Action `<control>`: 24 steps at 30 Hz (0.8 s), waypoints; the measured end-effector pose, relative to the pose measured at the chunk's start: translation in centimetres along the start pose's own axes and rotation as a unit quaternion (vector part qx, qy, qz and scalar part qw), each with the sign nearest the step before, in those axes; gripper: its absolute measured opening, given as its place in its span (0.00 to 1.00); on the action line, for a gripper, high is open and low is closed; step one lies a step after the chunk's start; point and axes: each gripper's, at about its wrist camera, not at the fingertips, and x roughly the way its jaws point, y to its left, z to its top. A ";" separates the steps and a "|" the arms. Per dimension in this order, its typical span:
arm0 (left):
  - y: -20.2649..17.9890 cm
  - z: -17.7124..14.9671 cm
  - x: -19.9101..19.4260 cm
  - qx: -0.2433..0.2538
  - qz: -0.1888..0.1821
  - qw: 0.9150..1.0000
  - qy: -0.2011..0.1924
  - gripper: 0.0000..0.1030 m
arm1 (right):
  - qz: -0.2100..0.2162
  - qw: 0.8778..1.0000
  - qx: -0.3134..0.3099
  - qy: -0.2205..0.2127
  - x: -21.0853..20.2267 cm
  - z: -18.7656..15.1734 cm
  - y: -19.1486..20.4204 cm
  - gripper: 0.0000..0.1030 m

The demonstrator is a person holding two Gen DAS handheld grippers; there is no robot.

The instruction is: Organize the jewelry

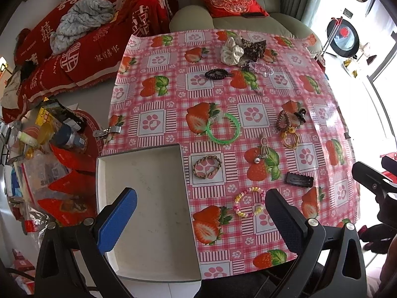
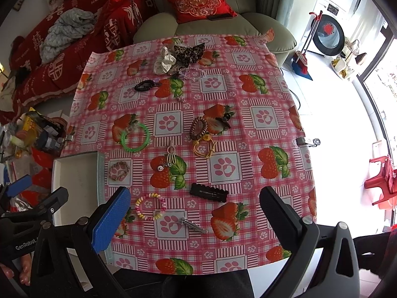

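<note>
"HAPPY WEDDING" on the red blanket (image 1: 99, 24); "GenRobot" on the left gripper (image 2: 34, 193).

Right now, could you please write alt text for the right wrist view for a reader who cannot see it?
The open right gripper hovers over a pink strawberry-print tablecloth scattered with a green bangle, a pastel bead bracelet, a black hair clip and scrunchies. A white tray, nothing visible inside, sits at the left edge.

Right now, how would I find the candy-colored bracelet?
Find the white tray at the tablecloth's near left corner. Just right of it, closest to you, lies the pastel bead bracelet. The braided tan bracelet sits farther back; only this one mixes pink, yellow and white beads.
</note>
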 end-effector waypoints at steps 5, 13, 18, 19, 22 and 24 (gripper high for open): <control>-0.4 0.3 1.8 0.006 0.006 1.000 0.014 1.00 | 0.001 1.000 0.006 0.016 1.4 0.1 -0.7 1.00; -1.0 1.7 5.6 0.008 0.015 1.000 0.022 1.00 | -0.006 0.999 0.014 0.047 5.0 0.5 -2.9 1.00; -1.5 3.4 8.6 0.004 0.012 1.000 0.024 1.00 | -0.013 0.998 0.017 0.064 8.1 1.2 -4.8 1.00; -1.6 3.7 9.1 0.004 0.014 1.000 0.024 1.00 | -0.013 0.997 0.019 0.068 8.7 1.4 -5.3 1.00; -2.0 4.9 10.6 0.005 0.016 1.000 0.018 1.00 | -0.013 0.997 0.025 0.074 10.7 2.1 -6.6 1.00; -2.2 5.7 11.6 0.003 0.017 1.000 0.017 0.98 | -0.014 0.997 0.029 0.076 12.1 2.8 -7.5 1.00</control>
